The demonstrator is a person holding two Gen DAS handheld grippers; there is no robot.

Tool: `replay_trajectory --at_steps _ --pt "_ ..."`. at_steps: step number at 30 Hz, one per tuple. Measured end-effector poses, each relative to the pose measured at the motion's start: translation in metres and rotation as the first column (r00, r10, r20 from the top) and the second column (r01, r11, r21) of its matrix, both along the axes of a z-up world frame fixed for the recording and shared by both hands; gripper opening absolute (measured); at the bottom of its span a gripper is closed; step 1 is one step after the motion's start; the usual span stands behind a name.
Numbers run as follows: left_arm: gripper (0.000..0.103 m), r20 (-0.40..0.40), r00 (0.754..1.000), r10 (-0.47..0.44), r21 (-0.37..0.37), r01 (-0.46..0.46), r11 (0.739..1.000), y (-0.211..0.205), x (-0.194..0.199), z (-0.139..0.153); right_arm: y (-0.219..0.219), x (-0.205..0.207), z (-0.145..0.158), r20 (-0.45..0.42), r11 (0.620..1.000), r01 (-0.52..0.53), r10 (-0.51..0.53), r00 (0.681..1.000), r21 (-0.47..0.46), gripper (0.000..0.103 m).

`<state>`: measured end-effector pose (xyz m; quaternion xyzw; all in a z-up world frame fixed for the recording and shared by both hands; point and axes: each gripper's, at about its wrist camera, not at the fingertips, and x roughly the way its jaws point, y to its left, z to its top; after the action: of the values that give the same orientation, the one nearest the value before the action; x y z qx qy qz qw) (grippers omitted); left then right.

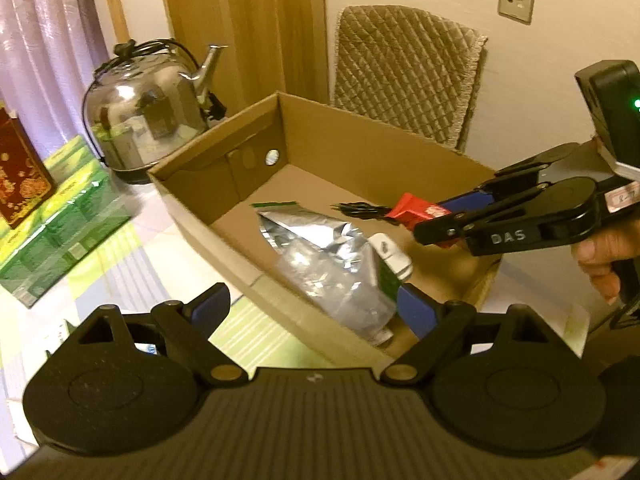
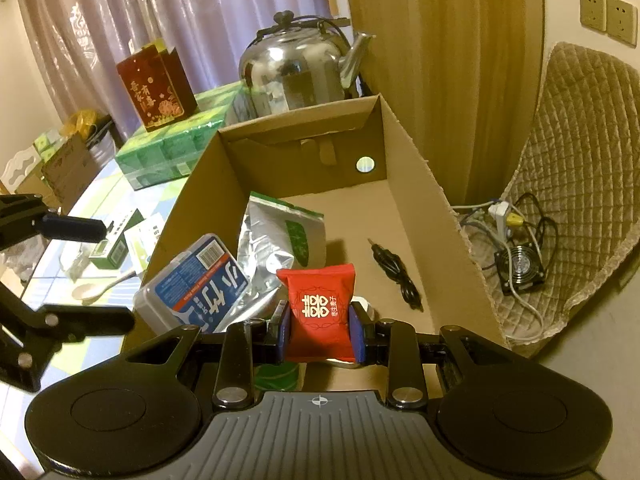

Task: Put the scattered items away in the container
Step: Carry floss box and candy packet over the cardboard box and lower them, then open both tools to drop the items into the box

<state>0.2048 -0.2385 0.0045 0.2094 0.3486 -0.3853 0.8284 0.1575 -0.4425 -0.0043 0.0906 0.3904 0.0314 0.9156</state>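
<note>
An open cardboard box (image 2: pixel 420 184) sits on the table. Inside it lie a silver foil bag (image 2: pixel 272 236), a blue and white plastic case (image 2: pixel 196 284) leaning at the near left wall, and a black cable (image 2: pixel 396 272). My right gripper (image 2: pixel 320 334) is shut on a red snack packet (image 2: pixel 322 304) and holds it over the box's near end. In the left wrist view, that right gripper (image 1: pixel 444 220) reaches in from the right with the red packet (image 1: pixel 416 210) above the box (image 1: pixel 224 168). My left gripper (image 1: pixel 314 312) is open and holds nothing, just outside the box's near wall.
A steel kettle (image 2: pixel 296 68), green tissue packs (image 2: pixel 168 148) and a red gift bag (image 2: pixel 156 88) stand behind the box. A spoon (image 2: pixel 96 290), a small green box (image 2: pixel 114 250) and white cards (image 2: pixel 144 236) lie left of it. A quilted chair (image 2: pixel 580 152) with a power strip is on the right.
</note>
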Motion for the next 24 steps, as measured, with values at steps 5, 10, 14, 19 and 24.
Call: replay_trajectory --at_steps 5,10,14,19,24 --pt "0.088 0.011 0.998 0.055 0.004 -0.055 0.998 0.010 0.012 0.002 0.002 0.001 -0.002 0.000 1.000 -0.001 0.001 1.000 0.001 0.027" --pt "0.088 0.019 0.998 0.062 0.052 -0.063 0.997 0.003 0.020 -0.005 0.002 0.004 -0.007 -0.006 1.000 -0.003 0.003 1.000 0.004 0.027" --pt "0.088 0.025 0.999 0.030 0.105 -0.032 0.994 -0.012 0.018 -0.018 0.001 0.006 -0.010 -0.011 1.000 -0.005 0.005 1.000 0.005 0.027" --pt "0.088 0.009 1.000 0.026 0.096 -0.026 0.995 -0.018 0.017 -0.025 -0.001 0.008 -0.011 -0.015 1.000 -0.013 0.013 1.000 0.005 0.027" --pt "0.088 0.011 0.999 0.042 0.080 -0.043 0.996 -0.013 0.018 -0.021 0.001 0.007 -0.010 -0.012 1.000 -0.028 0.028 1.000 0.012 0.027"
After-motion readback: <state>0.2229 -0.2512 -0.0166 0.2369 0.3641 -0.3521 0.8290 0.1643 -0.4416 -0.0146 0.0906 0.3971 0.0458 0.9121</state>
